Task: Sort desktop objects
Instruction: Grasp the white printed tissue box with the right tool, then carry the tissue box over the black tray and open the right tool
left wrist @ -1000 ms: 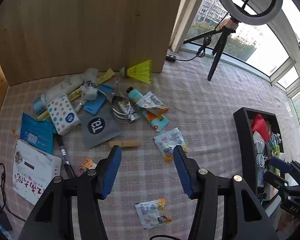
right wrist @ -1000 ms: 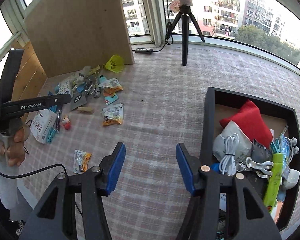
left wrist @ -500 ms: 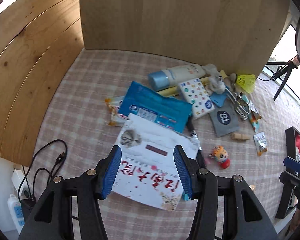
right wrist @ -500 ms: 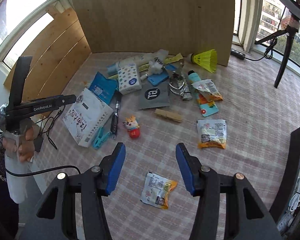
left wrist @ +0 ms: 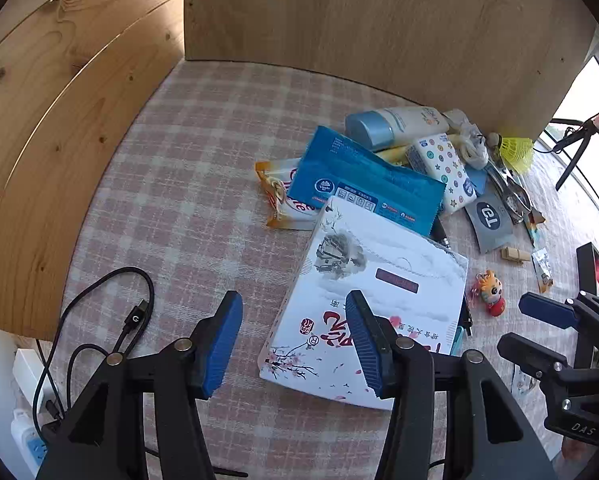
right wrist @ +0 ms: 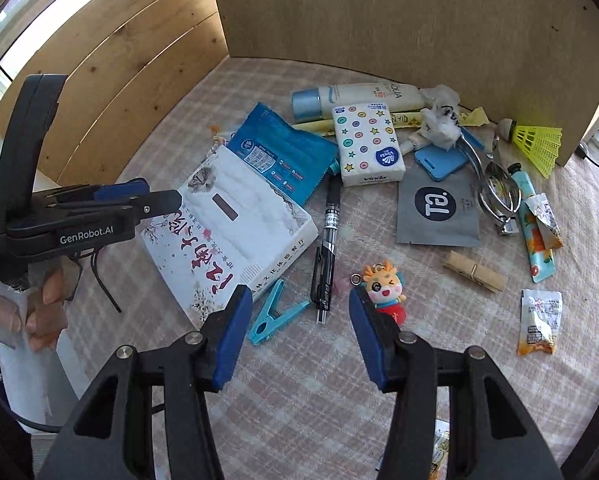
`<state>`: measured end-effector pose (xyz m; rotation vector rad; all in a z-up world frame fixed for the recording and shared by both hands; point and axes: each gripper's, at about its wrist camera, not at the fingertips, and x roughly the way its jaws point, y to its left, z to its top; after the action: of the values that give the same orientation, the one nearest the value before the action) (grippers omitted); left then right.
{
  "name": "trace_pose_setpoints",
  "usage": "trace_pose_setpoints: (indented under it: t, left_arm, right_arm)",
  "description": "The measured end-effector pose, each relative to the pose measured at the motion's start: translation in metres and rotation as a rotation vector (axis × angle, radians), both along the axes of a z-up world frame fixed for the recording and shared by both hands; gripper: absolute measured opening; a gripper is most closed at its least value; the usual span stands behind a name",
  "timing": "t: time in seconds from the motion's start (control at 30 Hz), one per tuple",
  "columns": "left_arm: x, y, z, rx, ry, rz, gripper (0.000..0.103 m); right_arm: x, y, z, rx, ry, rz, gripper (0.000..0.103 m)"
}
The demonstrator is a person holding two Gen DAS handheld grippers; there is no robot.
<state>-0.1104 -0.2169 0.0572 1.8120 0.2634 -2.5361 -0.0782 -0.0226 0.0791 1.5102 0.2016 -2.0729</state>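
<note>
Left wrist: white tissue box (left wrist: 379,280) (plum-blossom print) lies flat; both grippers' fingers (left wrist: 223,344) spread, empty.

I see a surface covered in pink-and-cream checked cloth (left wrist: 203,184), backed by an upright pale plywood panel (right wrist: 399,12). Knotty pine plank boards (left wrist: 59,120) slant along its left side. Bright daylight enters through a window (right wrist: 59,12) beyond them.
</note>
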Motion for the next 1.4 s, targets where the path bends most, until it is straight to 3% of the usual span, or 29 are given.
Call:
trace_pose_setpoints:
  t: [0.43,0.7,0.83,1.13,1.4]
  left_arm:
    - [-0.009,-0.003,-0.017,0.13,-0.034,-0.057,0.054]
    - [-0.004,0.011,-0.017,0.124,-0.03,-0.078,0.057]
    - [0.004,0.011,-0.015,0.16,-0.036,-0.047,0.056]
    - [0.019,0.038,0.029,0.147,0.034,-0.07,0.055]
    - [0.01,0.108,0.059,0.158,0.091,-0.171,0.055]
  right_arm:
    - [-0.014,-0.026,-0.032,-0.046,-0.12,-0.02,0.044]
    - [-0.014,-0.031,-0.034,-0.076,-0.146,-0.027,0.044]
    - [-0.013,-0.027,-0.031,-0.083,-0.152,-0.03,0.044]
    - [-0.006,0.0,0.007,-0.127,-0.095,-0.054,0.043]
    - [-0.004,0.076,0.043,-0.144,-0.022,-0.161,0.043]
